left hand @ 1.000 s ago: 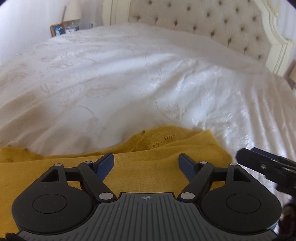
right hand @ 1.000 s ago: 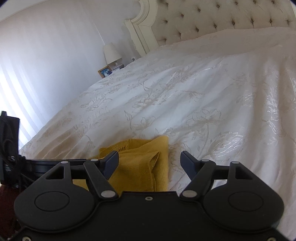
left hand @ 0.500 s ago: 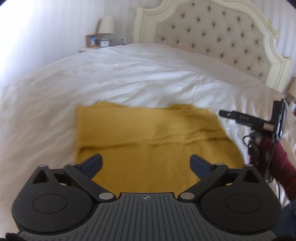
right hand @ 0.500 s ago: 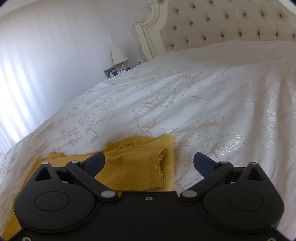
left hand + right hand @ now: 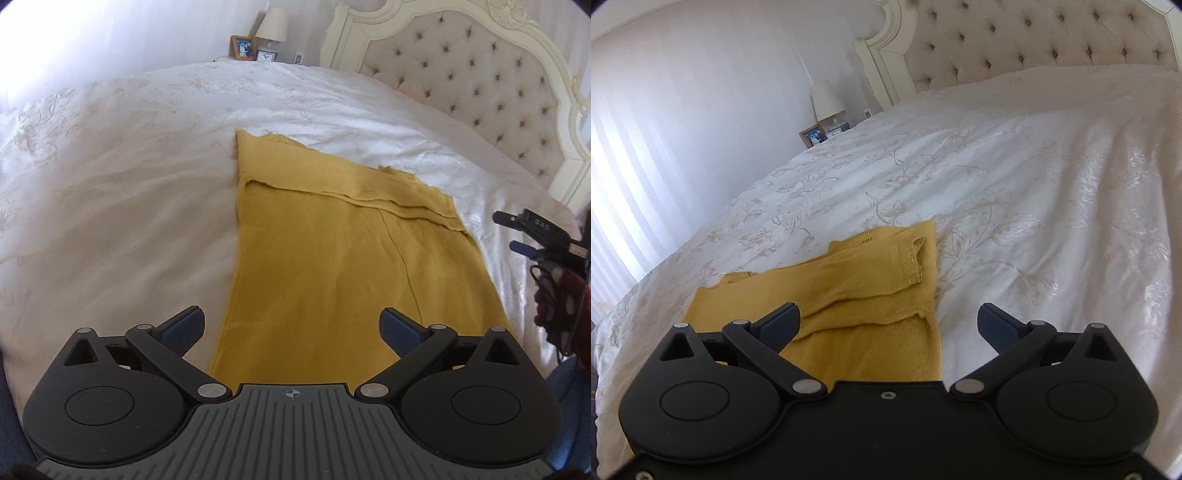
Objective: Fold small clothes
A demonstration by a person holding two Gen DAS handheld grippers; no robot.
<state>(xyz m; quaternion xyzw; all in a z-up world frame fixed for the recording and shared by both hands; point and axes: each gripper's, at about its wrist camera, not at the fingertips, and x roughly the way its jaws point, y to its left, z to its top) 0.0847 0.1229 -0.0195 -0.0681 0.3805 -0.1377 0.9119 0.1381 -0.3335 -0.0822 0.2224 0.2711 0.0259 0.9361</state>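
Mustard-yellow knit garment lies flat on the bedspread, toward its near edge — your left gripper and right gripper have just spread wide, holding nothing, fingers above it.

sweater: matt mustard knit | bedspread: glossy embroidered cloth | headboard: tufted fabric

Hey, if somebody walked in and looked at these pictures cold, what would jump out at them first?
The mustard-yellow knitted garment stands out, lying flat and partly folded on the white embroidered bedspread, with a sleeve laid across its far end. Behind it rises the cream button-tufted headboard, with a small lamp and a framed photo beside the bed. Both the left gripper and the right gripper hover open over the garment's near end, holding nothing.
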